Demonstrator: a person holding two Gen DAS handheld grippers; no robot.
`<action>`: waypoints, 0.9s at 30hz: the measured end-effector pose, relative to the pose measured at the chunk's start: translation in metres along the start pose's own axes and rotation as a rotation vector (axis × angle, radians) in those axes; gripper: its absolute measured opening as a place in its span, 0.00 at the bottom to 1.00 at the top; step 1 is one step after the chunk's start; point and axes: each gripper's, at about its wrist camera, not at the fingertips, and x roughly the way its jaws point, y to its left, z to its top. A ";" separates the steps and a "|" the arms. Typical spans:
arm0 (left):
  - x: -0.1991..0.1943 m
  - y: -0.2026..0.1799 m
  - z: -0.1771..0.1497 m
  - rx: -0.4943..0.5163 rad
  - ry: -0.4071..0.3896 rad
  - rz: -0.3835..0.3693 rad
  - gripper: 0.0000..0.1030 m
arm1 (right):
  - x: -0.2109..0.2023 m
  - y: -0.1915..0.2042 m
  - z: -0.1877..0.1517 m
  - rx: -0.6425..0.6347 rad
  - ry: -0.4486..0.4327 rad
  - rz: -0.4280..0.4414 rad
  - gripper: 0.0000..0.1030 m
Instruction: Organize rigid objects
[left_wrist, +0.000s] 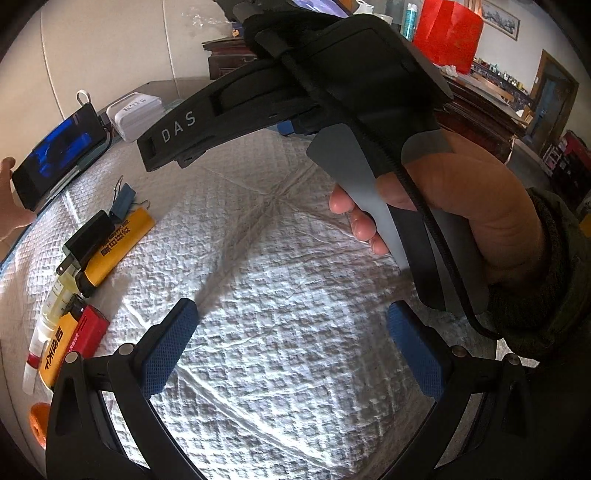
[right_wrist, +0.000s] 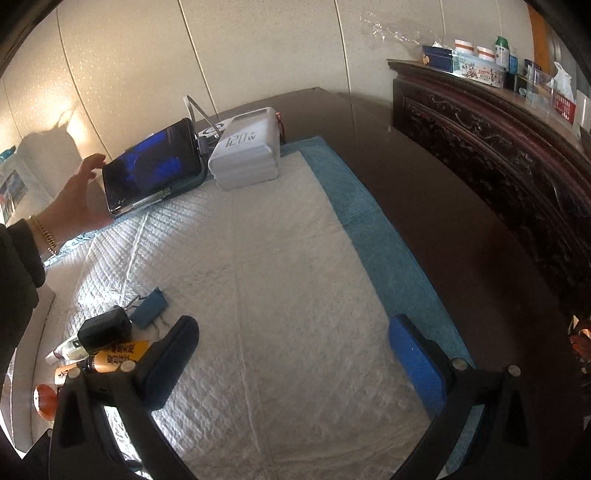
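Charger (right_wrist: 105, 329) on lighter (right_wrist: 118, 357), clip (right_wrist: 149, 305) behind, phone (right_wrist: 153, 170) far back.

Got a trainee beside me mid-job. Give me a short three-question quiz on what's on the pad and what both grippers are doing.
1. True or false: the left gripper holds the blue binder clip.
2. What does the bare hand reach toward: A phone, B white power bank, C orange cap?
3. What lies on top of the yellow tube?

Key: 1 false, both grippers open and empty. 2 A. 3 the black plug adapter.
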 end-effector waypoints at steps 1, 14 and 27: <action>0.000 0.000 0.000 0.002 0.000 -0.003 1.00 | 0.000 0.000 0.000 0.000 0.000 0.000 1.00; 0.003 0.000 -0.002 0.008 0.000 -0.006 0.99 | -0.001 0.000 0.000 0.002 -0.001 0.003 1.00; 0.003 0.000 -0.002 0.008 0.000 -0.005 1.00 | 0.000 0.000 0.000 0.002 -0.001 0.003 1.00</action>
